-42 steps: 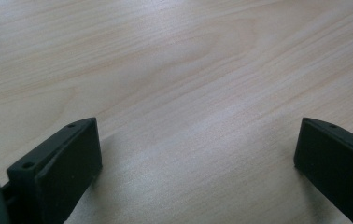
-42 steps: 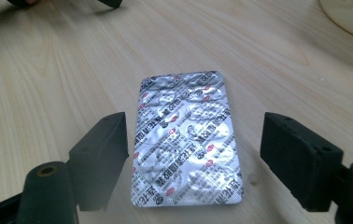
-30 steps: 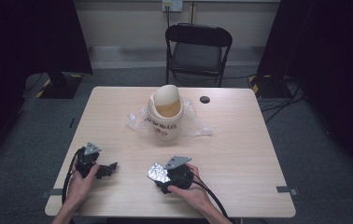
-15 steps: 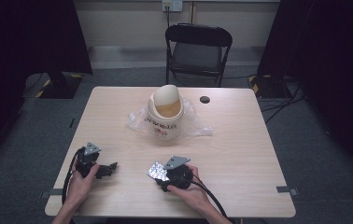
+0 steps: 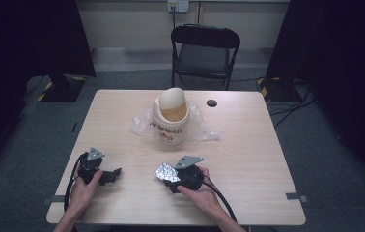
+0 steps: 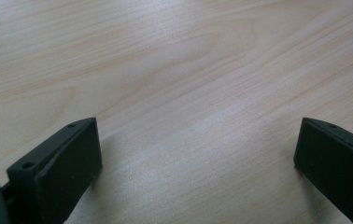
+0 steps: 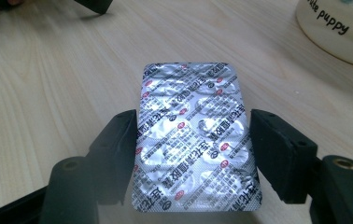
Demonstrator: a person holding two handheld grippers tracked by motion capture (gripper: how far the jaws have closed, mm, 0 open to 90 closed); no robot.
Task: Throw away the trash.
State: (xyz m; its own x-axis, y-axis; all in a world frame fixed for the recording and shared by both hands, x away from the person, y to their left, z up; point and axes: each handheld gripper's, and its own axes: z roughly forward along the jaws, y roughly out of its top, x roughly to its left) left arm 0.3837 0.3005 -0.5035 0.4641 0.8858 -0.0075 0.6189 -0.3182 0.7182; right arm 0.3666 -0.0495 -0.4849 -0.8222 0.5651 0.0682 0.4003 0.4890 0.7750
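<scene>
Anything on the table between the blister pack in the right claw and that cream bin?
Nothing visible. The silver foil blister pack sits gripped between the right claw's jaws, and bare light wooden table runs from it to the cream swing-lid bin. Only the clear plastic bag spread under the bin lies at its foot.

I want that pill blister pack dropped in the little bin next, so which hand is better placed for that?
Right. The right tool already has the blister pack between its jaws, and the bin stands just ahead of it. The left tool is open over bare table, holding nothing.
</scene>
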